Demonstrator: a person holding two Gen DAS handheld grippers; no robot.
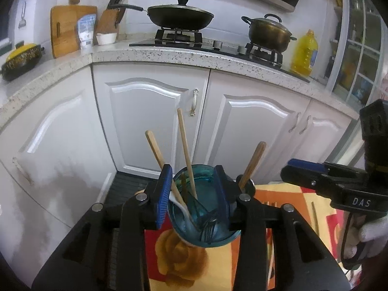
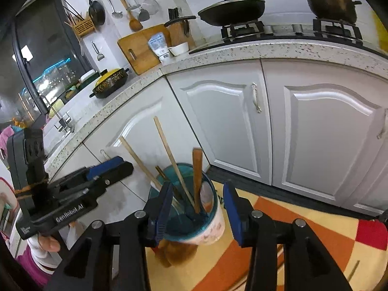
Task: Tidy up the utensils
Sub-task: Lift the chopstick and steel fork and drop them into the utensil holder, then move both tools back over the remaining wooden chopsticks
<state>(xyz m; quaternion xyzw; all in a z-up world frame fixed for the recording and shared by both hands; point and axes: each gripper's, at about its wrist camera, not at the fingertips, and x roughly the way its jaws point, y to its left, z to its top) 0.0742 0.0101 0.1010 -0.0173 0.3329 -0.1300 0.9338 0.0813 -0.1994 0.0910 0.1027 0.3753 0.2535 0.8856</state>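
A cup [image 1: 208, 232], teal inside and white with a pattern outside [image 2: 213, 228], stands on a patterned orange and yellow cloth [image 1: 218, 262]. It holds chopsticks [image 1: 186, 150], a wooden handle [image 1: 252, 162], a white spoon and dark forks. In the left wrist view my left gripper [image 1: 194, 194] is open, and the cup shows in the gap between its blue pads. My right gripper [image 2: 198, 208] is also open, with the cup just ahead between its fingers. Each view shows the other gripper off to the side of the cup: the right gripper [image 1: 287, 169] and the left gripper [image 2: 122, 163]. Neither grips anything.
White cabinet doors [image 1: 145, 111] rise just behind the cup under a speckled counter. On the stove sit a lidded wok [image 1: 180, 17] and a pot [image 1: 269, 32], with an oil bottle [image 1: 304, 53] beside them. A loose chopstick [image 1: 315, 218] lies on the cloth at the right.
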